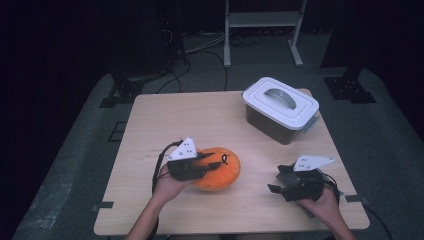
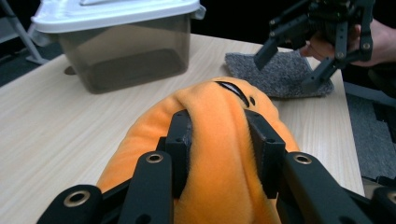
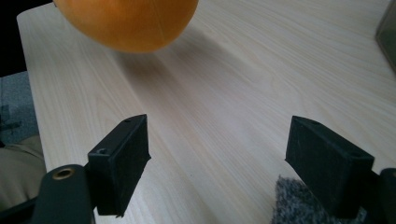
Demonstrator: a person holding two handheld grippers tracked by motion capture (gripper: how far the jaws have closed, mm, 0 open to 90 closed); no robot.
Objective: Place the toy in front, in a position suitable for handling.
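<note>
A round orange plush toy (image 1: 223, 176) with a small dark face mark sits low at the front middle of the table. My left gripper (image 1: 212, 164) is shut on it. In the left gripper view both pads (image 2: 180, 140) press into the soft orange plush toy (image 2: 219, 186) and pinch a ridge of it. I cannot tell whether the toy rests on the wood. My right gripper (image 1: 277, 182) hovers at the front right with its jaws open and nothing between them. It stands over a grey felt mat (image 2: 280, 77), and its own view shows the right gripper (image 3: 219, 154) facing the toy (image 3: 130, 21).
A translucent storage box with a white handled lid (image 1: 280, 107) stands at the back right of the wooden table (image 1: 190, 120). Grey carpet, cables and a metal frame lie beyond the far edge. Bare wood lies between the toy and the box.
</note>
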